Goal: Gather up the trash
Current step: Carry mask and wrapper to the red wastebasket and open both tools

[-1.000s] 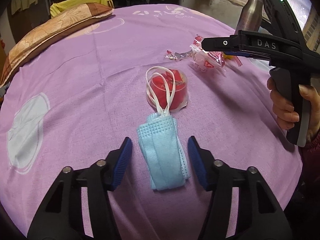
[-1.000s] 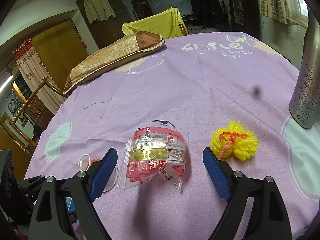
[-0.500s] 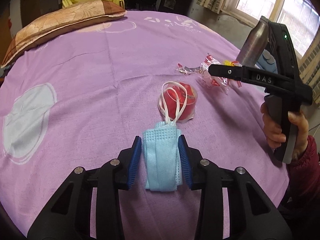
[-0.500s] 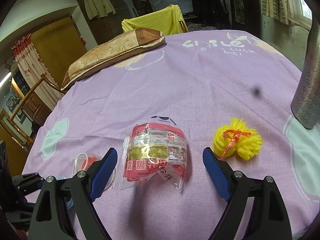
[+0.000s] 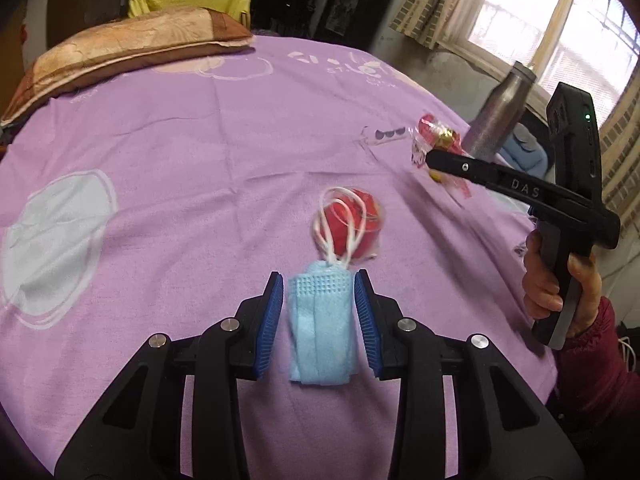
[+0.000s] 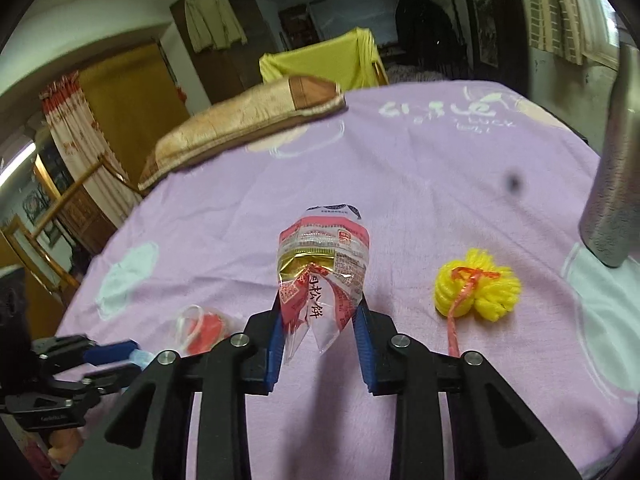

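Observation:
My left gripper (image 5: 319, 312) is shut on a folded blue face mask (image 5: 322, 328), held over the purple tablecloth (image 5: 180, 152); its white ear loops hang toward a clear cup with red contents (image 5: 352, 224). My right gripper (image 6: 319, 336) is shut on a red and clear snack wrapper (image 6: 322, 264) and lifts its near end. A yellow foam net with a red strip (image 6: 476, 288) lies on the cloth to the right of the wrapper. The left gripper also shows in the right wrist view (image 6: 108, 360) at lower left.
A steel bottle (image 6: 616, 184) stands at the table's right edge. A brown pillow (image 5: 132, 48) lies at the far side, a yellow-covered chair (image 6: 320, 60) behind it. A small clear wrapper piece (image 5: 384, 136) lies beyond the cup.
My right gripper has closed on the snack wrapper and raised it. My left gripper has tightened on the mask and lifted it nearer; both views have tilted upward.

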The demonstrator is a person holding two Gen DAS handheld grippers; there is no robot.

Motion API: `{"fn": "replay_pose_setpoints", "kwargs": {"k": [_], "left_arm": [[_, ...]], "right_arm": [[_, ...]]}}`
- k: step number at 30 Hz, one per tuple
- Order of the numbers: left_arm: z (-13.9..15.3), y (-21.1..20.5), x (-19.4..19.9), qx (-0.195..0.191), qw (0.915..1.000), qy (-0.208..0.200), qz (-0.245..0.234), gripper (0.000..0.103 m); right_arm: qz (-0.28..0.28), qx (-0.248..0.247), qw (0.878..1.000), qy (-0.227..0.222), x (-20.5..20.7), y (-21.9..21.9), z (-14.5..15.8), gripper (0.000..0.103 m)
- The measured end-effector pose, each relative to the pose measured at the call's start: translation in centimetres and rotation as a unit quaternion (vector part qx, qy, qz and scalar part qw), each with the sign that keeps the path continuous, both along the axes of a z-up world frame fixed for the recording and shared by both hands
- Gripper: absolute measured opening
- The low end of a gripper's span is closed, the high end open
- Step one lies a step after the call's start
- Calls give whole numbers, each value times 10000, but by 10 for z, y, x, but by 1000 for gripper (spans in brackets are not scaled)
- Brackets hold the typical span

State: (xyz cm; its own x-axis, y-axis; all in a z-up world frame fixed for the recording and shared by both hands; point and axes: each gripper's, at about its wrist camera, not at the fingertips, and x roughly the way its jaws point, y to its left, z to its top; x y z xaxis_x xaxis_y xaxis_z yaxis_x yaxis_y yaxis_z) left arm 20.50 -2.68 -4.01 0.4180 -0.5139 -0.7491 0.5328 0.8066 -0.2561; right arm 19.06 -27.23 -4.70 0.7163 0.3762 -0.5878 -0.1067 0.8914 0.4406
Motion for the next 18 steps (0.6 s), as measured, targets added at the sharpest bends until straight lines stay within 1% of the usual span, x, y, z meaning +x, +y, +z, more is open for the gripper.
{"fn": "replay_pose_setpoints", "kwargs": {"k": [1,2,4,5,6,9,12,13,15,16,18], "left_arm": [[-1,-3,-2,29,10000,32,-82,37],[-2,-6,-3,101,9999,3,-102,39],[-3,-14,-8,323,9992,-166,-143,42],[-3,-18,-10,436,9986,-243,-177,46],[-5,-22,-11,550,9979,-267,-198,48],[-17,-27,-7,841,9962,-118,-194,48],[-19,-25,-4,743,9971,34,-182,48],[-20,-25,-3,739,9971,52,-166,47],[-20,-25,-5,806,9967,-13,-95,32],[-19,-25,-6,809,9967,-37,-84,27],[-13,-21,-10,622,9980,-87,-13,26]], "right_arm": [[-32,13,10000,-39,-4,-1,2,31],[-65,7,9999,-87,-12,-3,6,31],[-92,-42,9998,-189,-29,-6,12,32],[-110,-75,9996,-229,-37,-8,14,32],[-135,-108,9995,-274,-46,-10,17,32],[-178,-71,9991,-381,-66,-18,23,32],[-288,-93,9982,-520,-89,-26,30,32],[-335,-113,9977,-578,-98,-29,33,32],[-455,-129,9965,-682,-116,-36,38,32],[-502,-128,9961,-712,-123,-39,40,32],[-615,-101,9949,-792,-141,-49,45,32]]}}
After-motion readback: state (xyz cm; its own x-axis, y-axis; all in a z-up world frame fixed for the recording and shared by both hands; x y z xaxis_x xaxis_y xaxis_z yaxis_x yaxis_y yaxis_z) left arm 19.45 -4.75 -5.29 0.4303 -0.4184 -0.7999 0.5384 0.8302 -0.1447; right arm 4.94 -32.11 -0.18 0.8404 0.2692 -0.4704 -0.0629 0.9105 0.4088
